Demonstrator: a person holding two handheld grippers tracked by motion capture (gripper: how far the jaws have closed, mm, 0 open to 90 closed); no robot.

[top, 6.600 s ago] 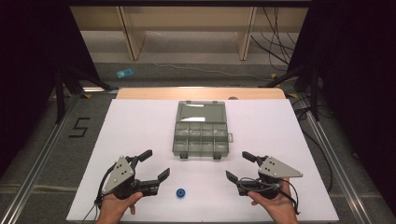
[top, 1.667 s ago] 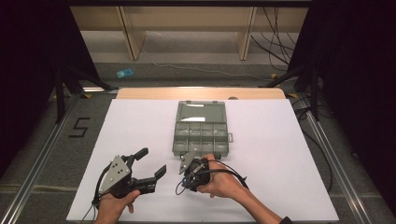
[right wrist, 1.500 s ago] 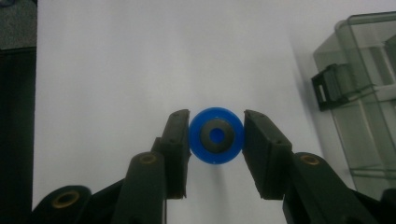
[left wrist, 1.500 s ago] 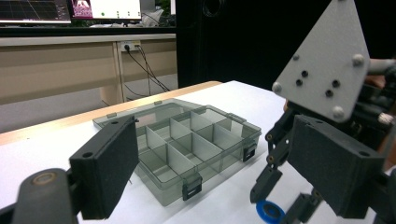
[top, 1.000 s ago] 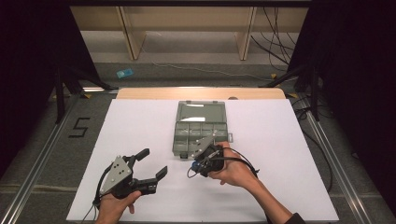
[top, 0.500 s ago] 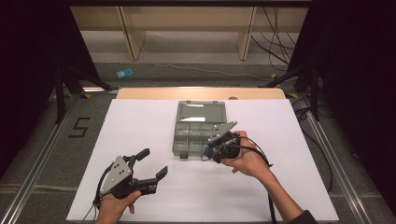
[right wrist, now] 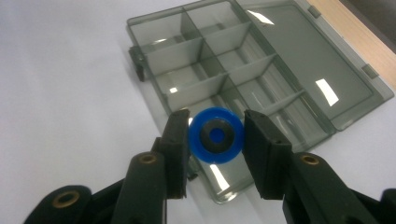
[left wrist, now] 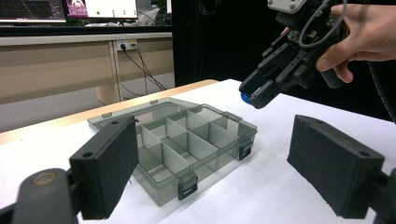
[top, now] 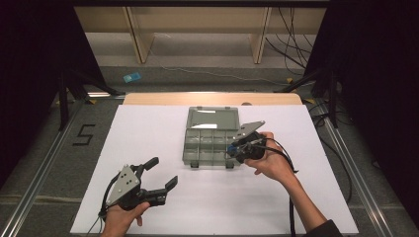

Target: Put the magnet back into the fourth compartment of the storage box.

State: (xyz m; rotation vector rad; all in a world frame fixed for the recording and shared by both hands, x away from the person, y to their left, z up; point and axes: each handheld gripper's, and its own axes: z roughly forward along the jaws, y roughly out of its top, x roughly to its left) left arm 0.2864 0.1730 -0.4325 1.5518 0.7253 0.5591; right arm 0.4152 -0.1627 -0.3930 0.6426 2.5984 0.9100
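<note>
Fingers (right wrist: 175,140) of the right gripper (right wrist: 215,154) pinch a blue disc (right wrist: 215,135) with a dark centre, one pad on each side of its rim. In the high view that right gripper (top: 232,148) hangs at the right end of the organizer box (top: 210,143), above its near right corner, with the right hand (top: 269,160) wrapped round its handle and a cable trailing back along the forearm. The left gripper view shows the blue disc (left wrist: 246,97) at the tip of the closed fingers, held clear above the box, not touching it.

The organizer box (left wrist: 187,140) is smoky grey plastic, divided into small compartments, with its lid (top: 212,118) laid open flat on the far side and two dark latches on the near wall. It sits on the white surface (top: 163,123).

The left gripper (top: 158,173) rests low near the front left of the surface, held by the left hand (top: 121,219), its fingers (left wrist: 105,172) spread wide with nothing between them.

On the floor to the left of the surface, a dark marking reads "5" (top: 83,134). A small pale blue item (top: 131,77) lies on the floor farther back; no writing on it can be read.
</note>
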